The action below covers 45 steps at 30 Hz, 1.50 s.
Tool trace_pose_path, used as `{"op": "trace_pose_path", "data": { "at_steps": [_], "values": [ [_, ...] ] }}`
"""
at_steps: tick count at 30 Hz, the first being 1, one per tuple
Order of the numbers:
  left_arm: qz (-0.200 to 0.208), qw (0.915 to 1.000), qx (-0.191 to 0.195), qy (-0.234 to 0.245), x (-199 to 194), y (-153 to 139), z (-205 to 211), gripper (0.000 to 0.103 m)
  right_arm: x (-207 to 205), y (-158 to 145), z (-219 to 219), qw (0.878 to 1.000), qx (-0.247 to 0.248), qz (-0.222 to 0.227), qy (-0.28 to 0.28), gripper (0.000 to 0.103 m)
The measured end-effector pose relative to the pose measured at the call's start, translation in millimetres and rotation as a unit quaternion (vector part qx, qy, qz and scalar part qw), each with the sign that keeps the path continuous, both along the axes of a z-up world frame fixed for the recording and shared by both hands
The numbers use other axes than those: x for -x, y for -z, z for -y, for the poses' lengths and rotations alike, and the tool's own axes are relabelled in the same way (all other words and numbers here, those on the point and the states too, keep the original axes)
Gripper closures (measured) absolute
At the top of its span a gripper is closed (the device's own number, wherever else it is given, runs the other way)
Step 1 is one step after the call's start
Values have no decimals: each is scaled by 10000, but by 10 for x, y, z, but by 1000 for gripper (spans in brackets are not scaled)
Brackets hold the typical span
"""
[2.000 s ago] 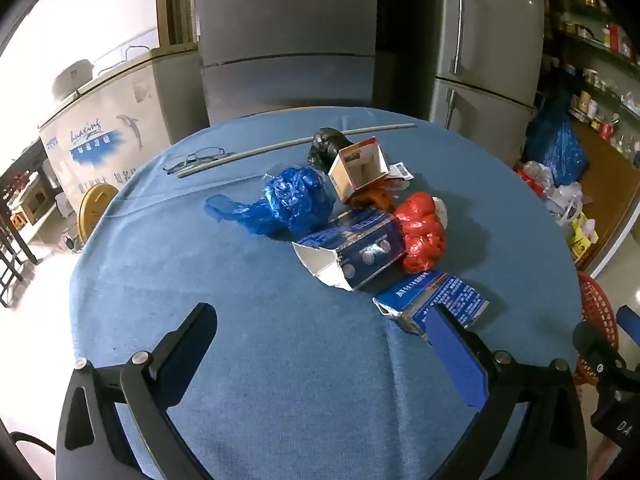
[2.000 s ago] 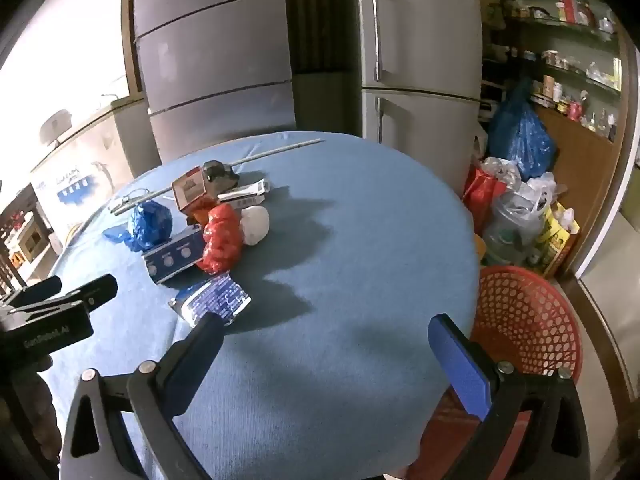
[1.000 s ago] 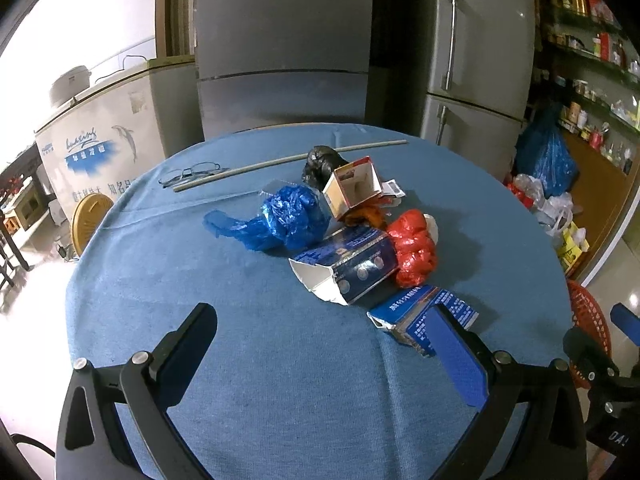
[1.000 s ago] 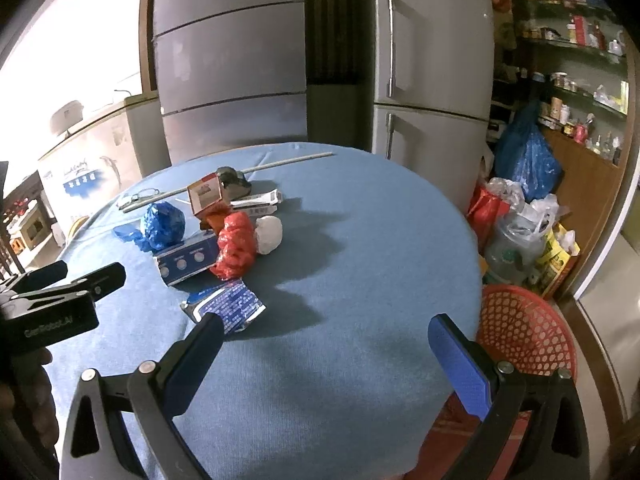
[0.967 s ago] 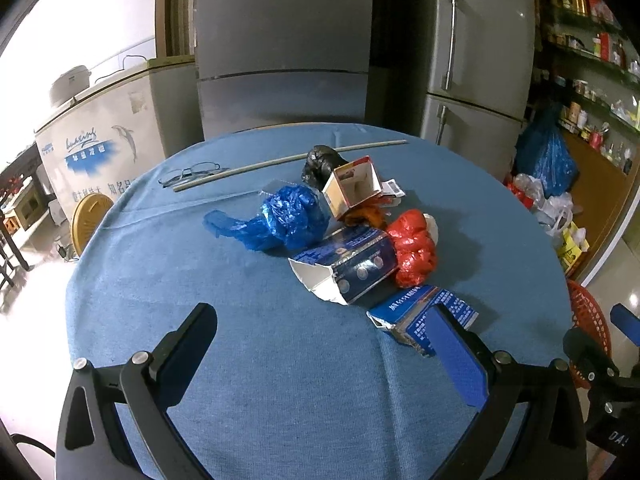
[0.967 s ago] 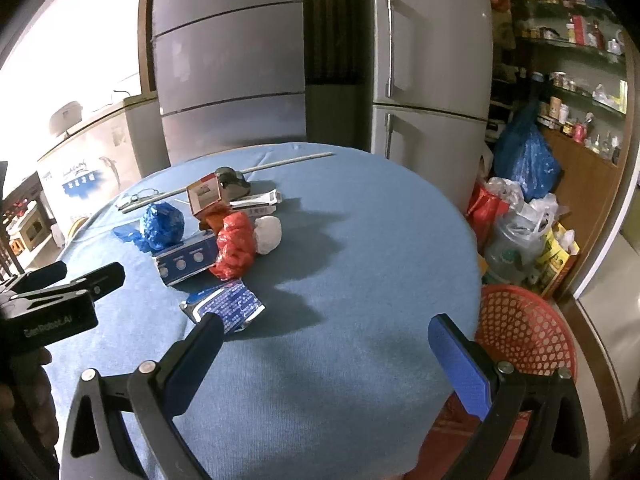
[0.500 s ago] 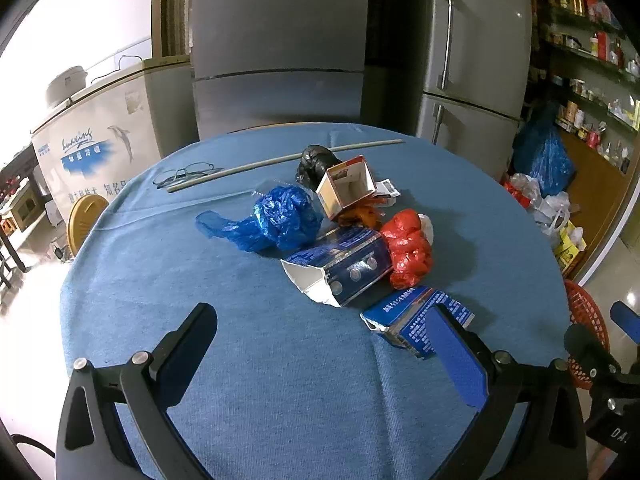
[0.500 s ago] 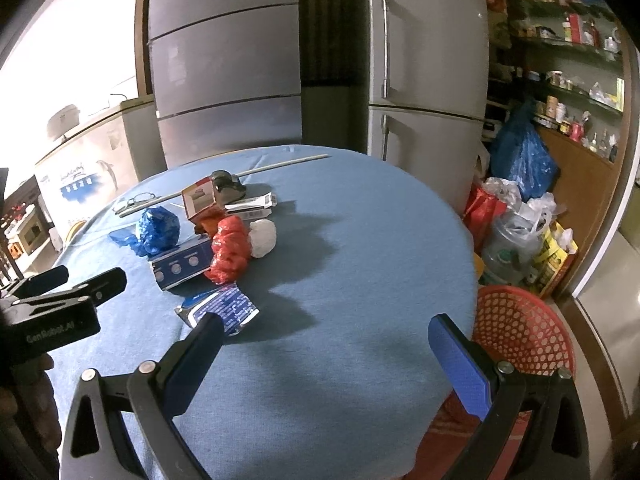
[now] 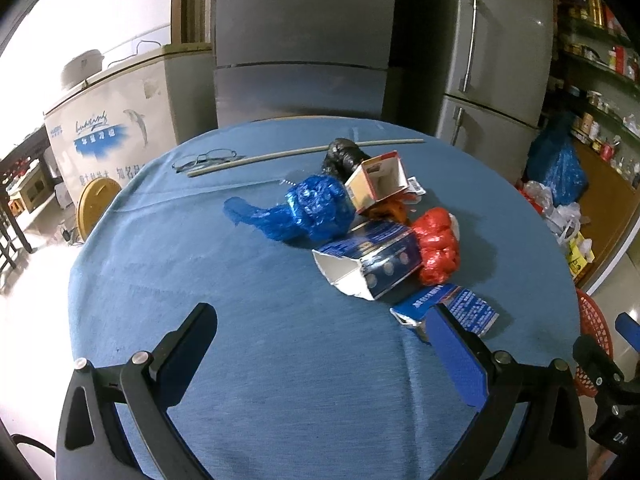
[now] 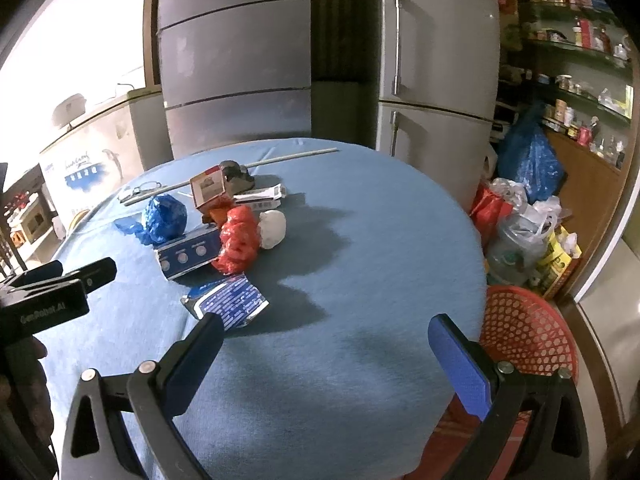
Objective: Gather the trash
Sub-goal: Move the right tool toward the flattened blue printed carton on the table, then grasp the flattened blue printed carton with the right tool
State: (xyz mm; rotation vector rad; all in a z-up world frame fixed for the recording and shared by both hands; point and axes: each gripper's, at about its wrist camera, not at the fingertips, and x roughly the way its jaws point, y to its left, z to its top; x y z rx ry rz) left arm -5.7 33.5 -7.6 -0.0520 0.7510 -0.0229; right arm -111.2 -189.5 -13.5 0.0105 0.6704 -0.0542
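a round table (image 9: pixel 240 360) under a blue cloth fills a dim kitchen, with grey fridge doors behind it and shelves off to the right.

from the left wrist view, our left gripper (image 9: pixel 324 344) hangs low over the near part of the cloth, its jaws wide apart and holding nothing. the trash sits bunched past the middle: a crumpled blue bag (image 9: pixel 312 210), a dark blue carton (image 9: pixel 372 266) lying open-ended toward us, a red bag (image 9: pixel 436 250) touching its far end, a small red and white box (image 9: pixel 378 180) tipped on its side, and a flat blue packet (image 9: pixel 460 308) lying just beyond the right finger. a pair of glasses (image 9: pixel 204 159) and a thin rod (image 9: pixel 304 152) lie near the far edge; we judge those are not trash.

from the right wrist view, our right gripper (image 10: pixel 320 344) is also spread and empty, over bare cloth near the table's right side. the red basket (image 10: pixel 528 332) stands on the floor beside the table, close under this gripper. a white wad (image 10: pixel 273 229) rests against the red bag here.

nothing is collected yet. we would take the flat blue packet first, since it is nearest: come in low, pinch its raised edge rather than the flat face, and avoid snagging the cloth.
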Motion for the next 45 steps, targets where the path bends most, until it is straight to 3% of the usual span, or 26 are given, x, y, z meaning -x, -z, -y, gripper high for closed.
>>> {"op": "trace_pose_path", "data": {
  "at_steps": [13, 22, 35, 40, 43, 45],
  "values": [
    [-133, 9999, 39, -33, -54, 52, -45, 0, -124, 63, -63, 9997, 58, -188, -175, 0],
    [-495, 9985, 20, -234, -166, 224, -174, 0, -388, 223, -226, 9957, -116, -516, -755, 0],
    [-696, 9968, 79, -391, -304, 297, -355, 0, -991, 433, -657, 9776, 153, -877, -1909, 0],
    [-708, 9967, 49, -398, -352, 273, -359, 0, -1187, 699, -869, 9677, 665, -1089, -2172, 0],
    [-722, 9965, 62, -407, -385, 270, -359, 0, -1266, 862, -876, 9640, 551, -1293, -2258, 1],
    [-738, 9966, 37, -358, -417, 265, -325, 0, -1281, 830, -770, 9691, 182, -1222, -2133, 26]
  ]
}}
